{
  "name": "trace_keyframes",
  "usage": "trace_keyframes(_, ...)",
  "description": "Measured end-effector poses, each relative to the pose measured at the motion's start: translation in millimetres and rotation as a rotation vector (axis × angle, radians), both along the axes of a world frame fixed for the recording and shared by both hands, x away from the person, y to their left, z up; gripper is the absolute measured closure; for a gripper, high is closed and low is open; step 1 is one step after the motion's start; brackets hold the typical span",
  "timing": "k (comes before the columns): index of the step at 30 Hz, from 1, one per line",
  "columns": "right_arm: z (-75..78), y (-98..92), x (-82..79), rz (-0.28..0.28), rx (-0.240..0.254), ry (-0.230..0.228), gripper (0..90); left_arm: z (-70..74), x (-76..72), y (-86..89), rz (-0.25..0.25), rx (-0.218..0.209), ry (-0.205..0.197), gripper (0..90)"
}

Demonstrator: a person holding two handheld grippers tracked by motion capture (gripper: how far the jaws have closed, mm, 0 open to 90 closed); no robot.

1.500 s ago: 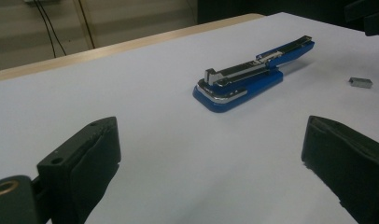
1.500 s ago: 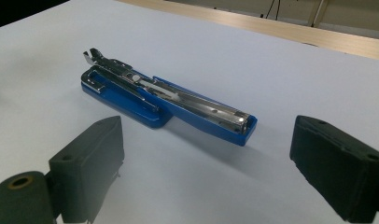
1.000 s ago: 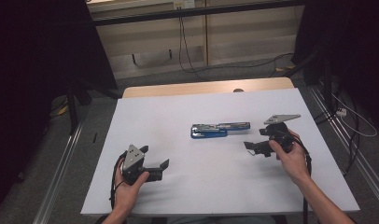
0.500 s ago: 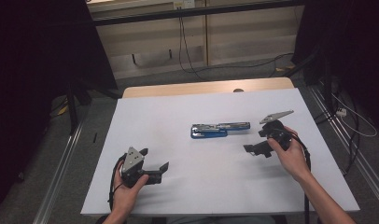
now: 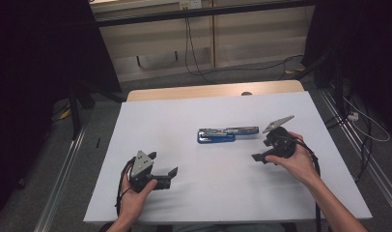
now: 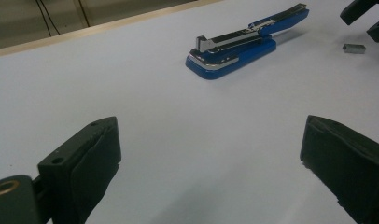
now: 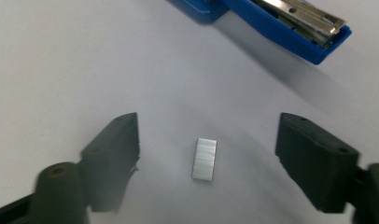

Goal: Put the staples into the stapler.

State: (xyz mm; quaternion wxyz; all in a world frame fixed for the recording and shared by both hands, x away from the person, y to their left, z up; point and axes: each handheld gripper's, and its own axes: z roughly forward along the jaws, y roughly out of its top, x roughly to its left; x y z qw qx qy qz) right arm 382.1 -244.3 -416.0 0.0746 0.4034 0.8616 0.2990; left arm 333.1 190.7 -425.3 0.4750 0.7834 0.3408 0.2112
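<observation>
A small strip of staples (image 7: 205,158) lies flat on the white table (image 5: 184,121), directly between the jaws of the right gripper (image 7: 206,154), which straddle it without touching — the jaws have just been closing in, yet a clear gap shows on both sides of the strip. From the left gripper view the same strip (image 6: 354,48) sits just beside the rear end of the blue stapler (image 6: 243,44), which lies opened out flat with its metal magazine exposed. In the high view the stapler (image 5: 225,135) rests near the table's middle, and the right gripper (image 5: 261,155) hovers close to its right end.

The left gripper (image 6: 211,154) stands released with nothing between its jaws, resting well apart from the stapler at the near left of the table (image 5: 162,176).

The strip is likely light, thin and stiff, though brittle — glued staples tend to snap apart if squeezed hard or bent. It lies low against a smooth surface, so the pads would need to come right down to the table and pinch the 2 long sides around the middle, gently. Gripped by the ends or tilted, it could slip out or skid across the table.
</observation>
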Motion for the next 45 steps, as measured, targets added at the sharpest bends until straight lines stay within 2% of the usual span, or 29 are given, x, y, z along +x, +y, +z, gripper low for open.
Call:
trace_keyframes(3, -1.6, -0.3, 0.9, -0.012, -0.026, 0.028, 34.7, 1.5, 0.0, 2.4, 0.02, 0.0, -0.002, 4.9)
trace_keyframes(4, -2.5, -0.5, 1.5, -0.012, -0.028, 0.038, 38.3, 2.0, -0.6, 3.4, 0.032, -0.015, -0.008, 4.8)
trace_keyframes(8, -4.9, -1.6, 3.7, -0.014, -0.034, 0.065, 49.6, 2.8, -0.5, 6.2, 0.049, -0.026, -0.016, 4.3)
trace_keyframes(14, -5.0, -0.6, 4.2, -0.012, -0.048, 0.088, 66.0, 3.2, -0.5, 5.2, 0.041, -0.023, -0.02, 4.4)
trace_keyframes(25, -10.5, 2.0, 6.1, 0.013, -0.07, 0.121, 74.3, 2.4, 0.4, 5.1, 0.039, -0.026, -0.012, 4.5)
trace_keyframes(32, -11.0, 3.8, 5.3, 0.034, -0.092, 0.109, 77.7, 2.2, 0.5, 4.3, 0.036, -0.026, -0.008, 4.6)
trace_keyframes(37, -12.0, 1.6, 5.9, 0.028, -0.074, 0.119, 78.3, 1.8, 0.9, 3.6, 0.031, -0.019, -0.004, 4.6)
trace_keyframes(41, -10.5, 6.7, 4.1, 0.039, -0.118, 0.1, 79.1, 1.9, 1.0, 3.8, 0.029, -0.021, -0.003, 4.6)
trace_keyframes(45, -9.7, 9.9, 2.0, 0.035, -0.141, 0.082, 79.2, 1.8, 1.1, 4.1, 0.028, -0.02, 0.002, 4.6)
